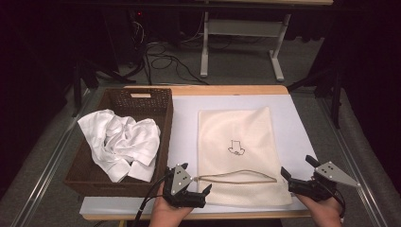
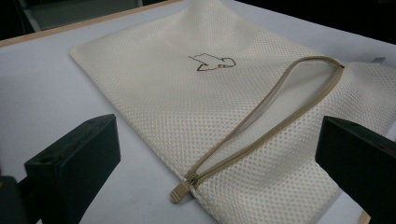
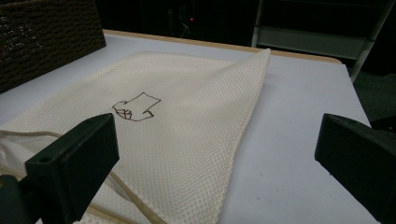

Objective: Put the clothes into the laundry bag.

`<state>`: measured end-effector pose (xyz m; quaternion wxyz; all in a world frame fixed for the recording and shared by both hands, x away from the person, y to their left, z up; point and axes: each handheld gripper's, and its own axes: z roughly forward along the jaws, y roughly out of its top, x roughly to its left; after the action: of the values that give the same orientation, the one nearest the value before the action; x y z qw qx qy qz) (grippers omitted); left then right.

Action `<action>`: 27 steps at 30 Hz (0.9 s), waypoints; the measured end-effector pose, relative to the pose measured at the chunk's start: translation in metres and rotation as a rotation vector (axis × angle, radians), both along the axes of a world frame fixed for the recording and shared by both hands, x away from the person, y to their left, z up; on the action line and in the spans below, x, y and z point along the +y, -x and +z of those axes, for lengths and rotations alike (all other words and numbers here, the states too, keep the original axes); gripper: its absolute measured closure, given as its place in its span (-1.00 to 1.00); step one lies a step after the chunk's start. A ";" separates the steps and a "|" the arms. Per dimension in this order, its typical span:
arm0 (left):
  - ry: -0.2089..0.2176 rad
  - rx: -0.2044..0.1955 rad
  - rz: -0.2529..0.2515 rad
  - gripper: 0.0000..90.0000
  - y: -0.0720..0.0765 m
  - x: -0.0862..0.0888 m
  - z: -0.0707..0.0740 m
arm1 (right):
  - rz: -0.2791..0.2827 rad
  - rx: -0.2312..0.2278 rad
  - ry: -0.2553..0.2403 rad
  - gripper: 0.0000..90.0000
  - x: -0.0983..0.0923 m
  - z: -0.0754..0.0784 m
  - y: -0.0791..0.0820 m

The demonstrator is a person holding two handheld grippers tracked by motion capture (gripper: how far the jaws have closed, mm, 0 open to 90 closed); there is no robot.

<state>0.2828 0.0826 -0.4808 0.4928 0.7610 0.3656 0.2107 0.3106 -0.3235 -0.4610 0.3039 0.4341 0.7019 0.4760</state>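
Note:
A cream mesh laundry bag [image 1: 241, 137] lies flat on the white table top [image 1: 184, 123], with a small dark printed mark [image 1: 236, 148] at its middle. Its tan zipper [image 1: 236, 178] runs across the near end and gapes partly open; the zipper pull [image 2: 180, 191] lies at the bag's edge. My left gripper [image 1: 195, 177] stands open at the bag's near left corner, its jaws apart either side of the zipper [image 2: 271, 116]. My right gripper [image 1: 298, 165] is open at the near right corner, beside the bag [image 3: 196, 93], holding nothing.
A brown wicker basket [image 1: 142, 100] sits on the left of the table with crumpled white cloth [image 1: 118, 139] in it, close to the left gripper. Beyond the far edge are a table frame [image 1: 243, 28] and cables [image 1: 165, 61] on the floor.

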 end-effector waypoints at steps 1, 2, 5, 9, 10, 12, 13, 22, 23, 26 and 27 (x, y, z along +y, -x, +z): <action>-0.001 0.002 0.000 -0.98 0.000 0.000 0.000 | 0.002 -0.002 0.001 -1.00 0.000 0.000 0.000; -0.001 0.005 0.002 -0.98 -0.001 -0.001 0.000 | 0.004 0.004 0.002 -1.00 0.000 -0.001 0.000; -0.007 0.017 0.008 -0.98 -0.003 -0.002 -0.002 | 0.009 0.012 0.006 -1.00 0.000 -0.003 -0.001; -0.012 0.033 0.007 -0.98 -0.004 -0.003 -0.004 | 0.015 0.014 0.001 -1.00 0.000 -0.003 -0.001; -0.012 0.037 0.005 -0.98 -0.004 -0.003 -0.005 | 0.013 0.012 0.004 -1.00 0.000 -0.003 -0.001; -0.012 0.036 0.006 -0.98 -0.004 -0.003 -0.005 | 0.013 0.014 0.002 -1.00 0.000 -0.003 -0.001; -0.011 0.040 0.003 -0.98 -0.004 -0.003 -0.005 | 0.013 0.016 -0.002 -1.00 0.001 -0.003 -0.001; -0.006 0.026 -0.012 -0.92 0.001 -0.004 0.009 | 0.020 0.014 0.001 -1.00 0.001 -0.005 -0.002; -0.006 0.026 -0.012 -0.92 0.001 -0.004 0.009 | 0.020 0.014 0.001 -1.00 0.001 -0.005 -0.002; 0.005 0.013 -0.011 -0.90 0.004 -0.001 0.019 | 0.017 0.015 -0.002 -1.00 0.001 -0.005 -0.002; 0.005 0.013 -0.011 -0.90 0.004 -0.001 0.019 | 0.017 0.015 -0.002 -1.00 0.001 -0.005 -0.002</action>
<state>0.2784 0.0821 -0.4622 0.4935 0.7631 0.3652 0.2020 0.3129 -0.3229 -0.4660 0.2941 0.4322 0.7072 0.4760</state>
